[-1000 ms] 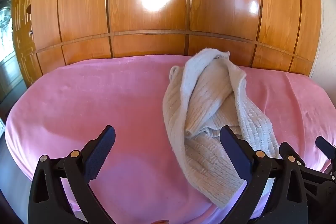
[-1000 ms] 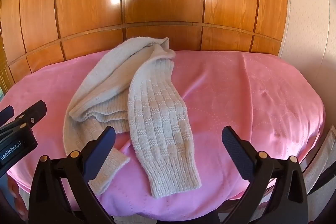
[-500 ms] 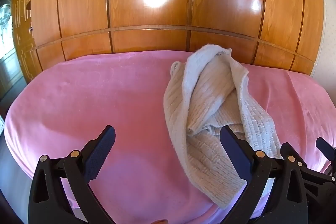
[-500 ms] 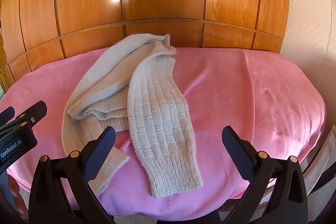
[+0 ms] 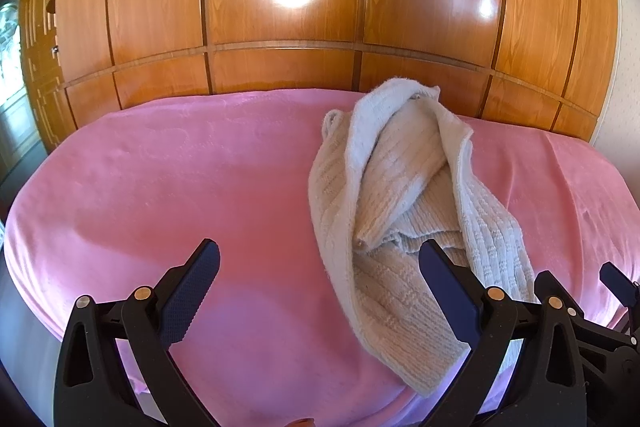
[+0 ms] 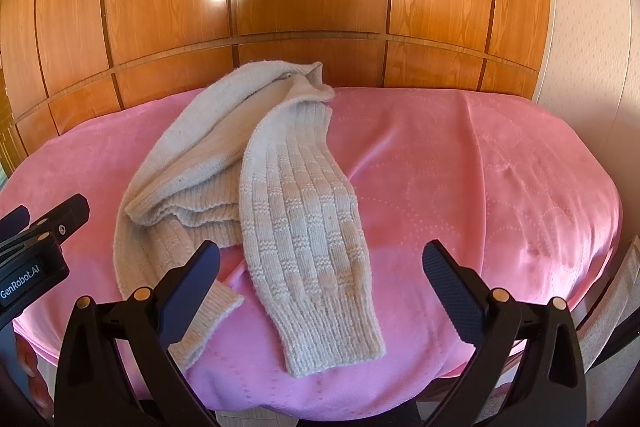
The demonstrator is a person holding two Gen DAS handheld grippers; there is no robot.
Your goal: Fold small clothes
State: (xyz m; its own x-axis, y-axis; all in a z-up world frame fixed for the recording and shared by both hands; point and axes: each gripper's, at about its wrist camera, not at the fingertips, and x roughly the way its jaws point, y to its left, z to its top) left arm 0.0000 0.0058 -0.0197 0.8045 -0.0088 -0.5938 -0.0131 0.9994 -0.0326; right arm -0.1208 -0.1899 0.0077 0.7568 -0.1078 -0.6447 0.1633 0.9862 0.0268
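Nearest to us, the left gripper (image 5: 318, 269) hangs with its jaws spread wide and nothing between them; the right gripper (image 6: 320, 267) is likewise wide and empty. We take the knit sweater (image 6: 280, 187) as our landmark. Both grippers sit on its near side, above the near edge of the pink blanket (image 6: 480, 187), neither touching the knit. The sweater lies crumpled, not spread: one ribbed sleeve (image 6: 316, 247) runs toward us from the heap, its cuff just short of the blanket's near edge, and a second cuff (image 6: 208, 315) pokes out beside it, partly behind the right gripper's left finger. In the left wrist view the sweater (image 5: 400, 195) lies right of centre, with the left gripper's right finger overlapping its near part. Beyond the sweater the blanket ends at a glossy wooden wardrobe (image 5: 280, 7). We judge folding has not begun; this is the approach step. The next move likely calls for each gripper to pinch an edge or sleeve and draw the garment flat before any fold. Loose knit may stretch or bunch when pulled.
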